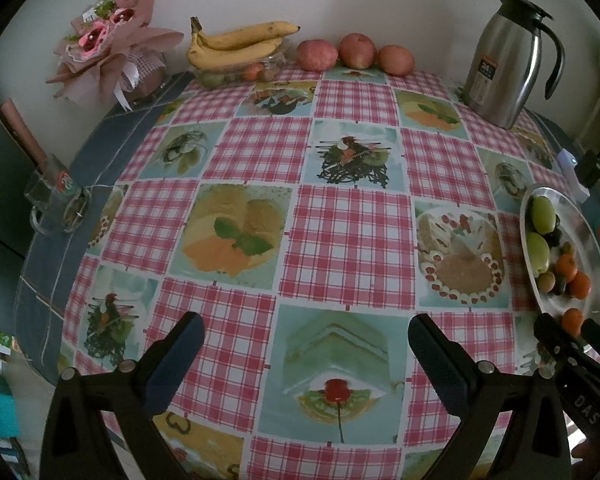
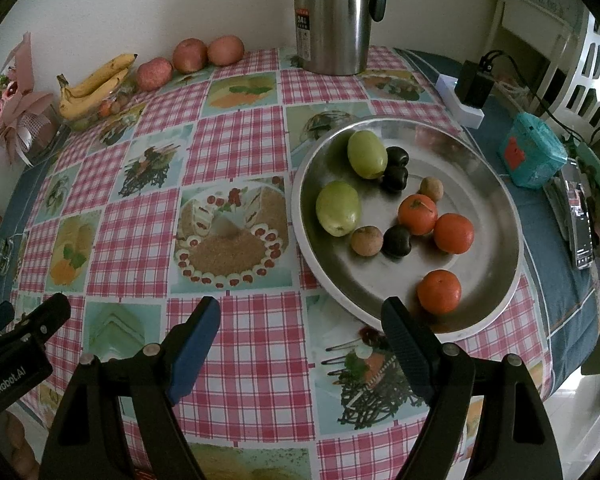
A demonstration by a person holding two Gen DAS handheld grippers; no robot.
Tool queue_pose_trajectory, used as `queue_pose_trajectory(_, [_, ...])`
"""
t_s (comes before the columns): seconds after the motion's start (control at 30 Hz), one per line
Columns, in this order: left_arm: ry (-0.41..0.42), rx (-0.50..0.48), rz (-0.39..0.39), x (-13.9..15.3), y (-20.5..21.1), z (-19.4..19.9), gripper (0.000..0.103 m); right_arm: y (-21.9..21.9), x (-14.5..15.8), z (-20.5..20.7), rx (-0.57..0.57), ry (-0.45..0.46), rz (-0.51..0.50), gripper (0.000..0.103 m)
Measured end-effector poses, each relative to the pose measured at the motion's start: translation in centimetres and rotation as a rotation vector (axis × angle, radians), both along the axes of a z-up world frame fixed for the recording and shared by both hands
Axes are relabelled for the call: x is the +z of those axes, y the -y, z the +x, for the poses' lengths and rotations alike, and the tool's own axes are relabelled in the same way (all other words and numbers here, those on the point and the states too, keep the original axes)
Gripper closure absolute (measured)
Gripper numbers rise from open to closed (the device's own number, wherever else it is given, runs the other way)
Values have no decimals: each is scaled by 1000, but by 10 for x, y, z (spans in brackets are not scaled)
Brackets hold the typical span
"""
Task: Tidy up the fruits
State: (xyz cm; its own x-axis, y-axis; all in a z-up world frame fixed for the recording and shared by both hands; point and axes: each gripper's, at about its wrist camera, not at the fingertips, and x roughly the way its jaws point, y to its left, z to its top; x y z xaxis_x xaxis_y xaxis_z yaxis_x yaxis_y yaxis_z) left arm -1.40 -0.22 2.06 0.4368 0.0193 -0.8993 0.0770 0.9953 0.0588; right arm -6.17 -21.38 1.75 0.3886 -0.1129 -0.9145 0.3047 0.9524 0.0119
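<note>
Fruit gathered on a steel plate, both tongs held released above the worktop.

The left tongs (image 1: 304, 356) and right tongs (image 2: 300, 340) are spread wide and empty, the right ones kept just short of the steel plate (image 2: 496, 216), presumably for reach. Three tangerines (image 2: 454, 233), two green fruits (image 2: 337, 208) with long axes tilted toward the wall, and small dark and brown fruits are grouped by kind on it; bananas (image 2: 96, 84) and apples (image 2: 188, 55) are lined along the wall.

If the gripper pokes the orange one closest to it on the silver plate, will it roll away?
Probably. The orange fruit looks round and sits alone on the smooth, shiny plate, so a push would likely roll it. The raised rim should stop it.
</note>
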Motion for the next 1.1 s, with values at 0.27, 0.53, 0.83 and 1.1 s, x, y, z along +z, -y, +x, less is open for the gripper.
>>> queue_pose_trajectory(0.27, [1, -1, -2, 0, 0, 0, 0, 0, 0, 0, 0, 0, 0, 20])
queue_pose_trajectory(0.53, [2, 0, -3, 0, 0, 0, 0, 1, 1, 0, -1, 0, 0, 20])
queue_pose_trajectory(0.83, [6, -2, -3, 1, -1, -1, 0, 1, 1, 0, 0, -1, 1, 20])
queue_pose_trajectory(1.1, [13, 0, -3, 2, 1, -2, 0, 0, 0, 0, -1, -1, 1, 20])
